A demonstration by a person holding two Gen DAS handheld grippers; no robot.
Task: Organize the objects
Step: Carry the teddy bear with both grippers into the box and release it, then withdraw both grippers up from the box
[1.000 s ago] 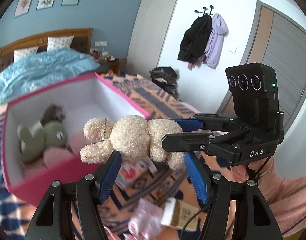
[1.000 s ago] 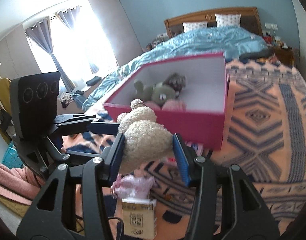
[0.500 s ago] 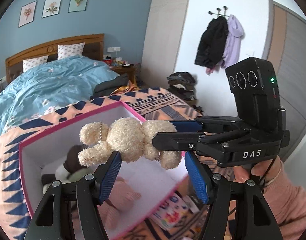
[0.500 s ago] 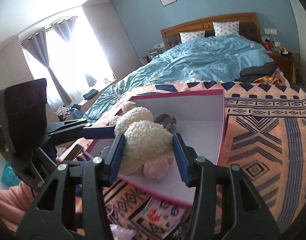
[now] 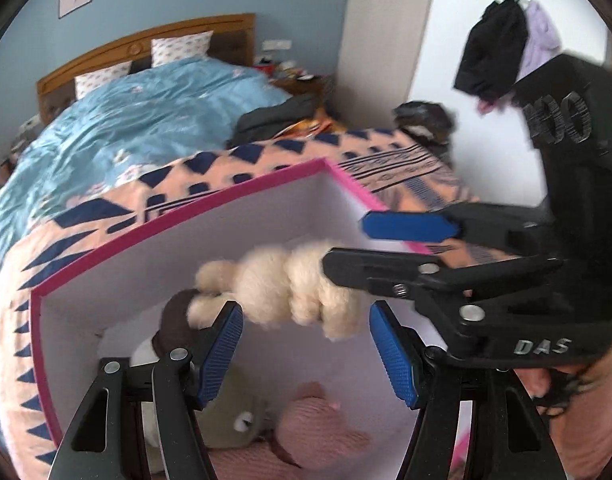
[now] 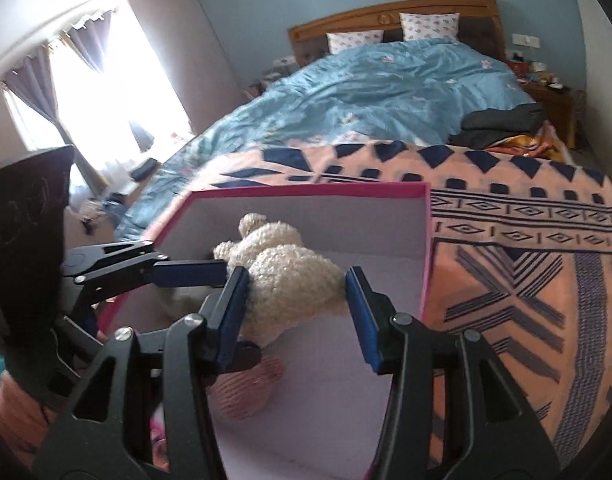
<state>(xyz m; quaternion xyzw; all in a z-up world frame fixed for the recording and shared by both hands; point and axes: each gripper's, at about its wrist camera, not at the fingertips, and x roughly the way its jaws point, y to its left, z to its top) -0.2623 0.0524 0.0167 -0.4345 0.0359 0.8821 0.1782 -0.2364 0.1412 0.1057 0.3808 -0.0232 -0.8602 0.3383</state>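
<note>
Two tools meet over the open pink box [image 5: 178, 236], and between them we carry the cream teddy bear [image 5: 282, 292] in the air above the box's white inside. Our right tool [image 6: 296, 298] is clamped on the bear's body, its blue pads pressing into the fleece on both sides in the right wrist view. Our left tool [image 5: 306, 348] has its pads standing apart; the bear hangs just beyond them in the left wrist view, and we cannot tell whether the near pad brushes its paw, because that edge is blurred.

Below the bear, in the box, we make out a green plush [image 5: 234, 412] with one eye showing, a pink plush [image 5: 314, 424] and a brown plush [image 5: 178, 320], but our own left tool covers much of them, and the brown one is only a rounded dark shape. In the right wrist view the pink plush is a small patch under the left pad, the rest hidden.

The box sits on a patterned orange and navy blanket [image 6: 526, 280] at the foot of the bed [image 6: 386, 92], whose blue duvet runs back to the wooden headboard. The box's near wall is cut off by the lower edge of both views. Dark clothes [image 6: 502, 124] lie on the far corner of the bed.
</note>
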